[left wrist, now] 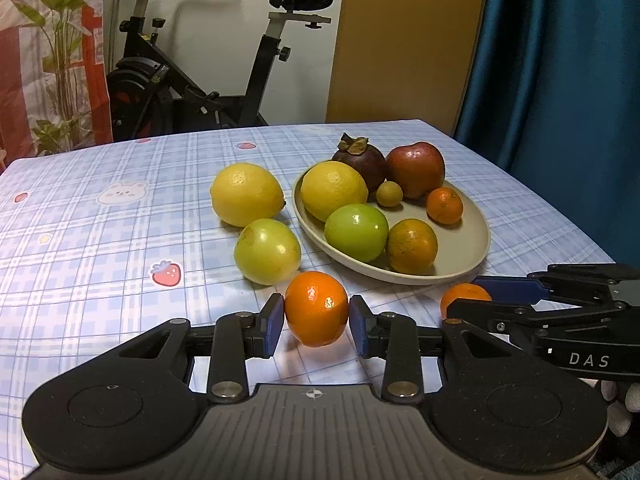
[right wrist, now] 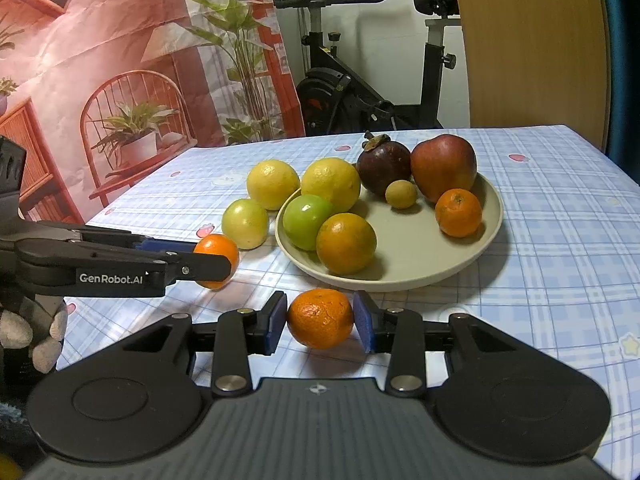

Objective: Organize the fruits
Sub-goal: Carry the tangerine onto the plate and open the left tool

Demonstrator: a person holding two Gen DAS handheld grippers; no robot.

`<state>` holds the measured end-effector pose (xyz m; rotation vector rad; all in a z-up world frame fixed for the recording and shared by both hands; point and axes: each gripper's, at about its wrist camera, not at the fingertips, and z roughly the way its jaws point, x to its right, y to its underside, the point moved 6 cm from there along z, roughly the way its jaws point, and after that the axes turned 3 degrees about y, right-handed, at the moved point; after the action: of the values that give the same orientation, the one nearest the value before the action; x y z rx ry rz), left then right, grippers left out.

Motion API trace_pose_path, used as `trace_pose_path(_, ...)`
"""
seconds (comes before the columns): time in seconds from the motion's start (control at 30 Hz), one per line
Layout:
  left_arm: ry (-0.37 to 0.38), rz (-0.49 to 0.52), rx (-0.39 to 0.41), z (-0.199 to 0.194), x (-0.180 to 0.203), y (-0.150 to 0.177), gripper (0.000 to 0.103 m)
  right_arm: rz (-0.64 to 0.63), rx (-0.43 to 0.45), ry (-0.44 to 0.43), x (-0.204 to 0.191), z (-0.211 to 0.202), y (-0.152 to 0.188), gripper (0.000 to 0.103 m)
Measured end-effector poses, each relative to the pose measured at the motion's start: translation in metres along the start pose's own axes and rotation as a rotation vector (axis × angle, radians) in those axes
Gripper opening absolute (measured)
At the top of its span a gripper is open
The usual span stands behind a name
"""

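Observation:
My left gripper (left wrist: 317, 320) is shut on a bright orange (left wrist: 316, 300) low over the checked tablecloth, in front of the beige plate (left wrist: 464, 248). To its right, the right gripper (left wrist: 476, 294) is shut on a second orange (left wrist: 456, 300). The right wrist view shows that gripper (right wrist: 320, 326) pinching its orange (right wrist: 320, 312) before the plate (right wrist: 408, 248), with the left gripper (right wrist: 212, 257) and its orange (right wrist: 218, 246) at the left. The plate holds a lemon (left wrist: 334, 190), mangosteen (left wrist: 360, 162), red apple (left wrist: 416, 168), green apple (left wrist: 356, 232) and other small fruits.
A loose lemon (left wrist: 246, 194) and a yellow-green apple (left wrist: 267, 251) lie on the cloth left of the plate. An exercise bike (left wrist: 256, 92) stands behind the table's far edge. A blue curtain (left wrist: 560, 80) hangs at the right. A gloved hand (right wrist: 36, 332) holds the left gripper.

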<state>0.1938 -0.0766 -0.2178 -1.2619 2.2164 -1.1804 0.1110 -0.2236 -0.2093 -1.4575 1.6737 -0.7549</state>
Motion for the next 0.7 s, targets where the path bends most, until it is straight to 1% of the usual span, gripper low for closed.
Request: trace_pose_path(0.7, 0.013, 0.025, 0.008, -0.0074, 0.0075, 0.0003, 0.037, -0.003, 0.006, 0.003, 0.0027, -0.0018, -0.0016, 0.039)
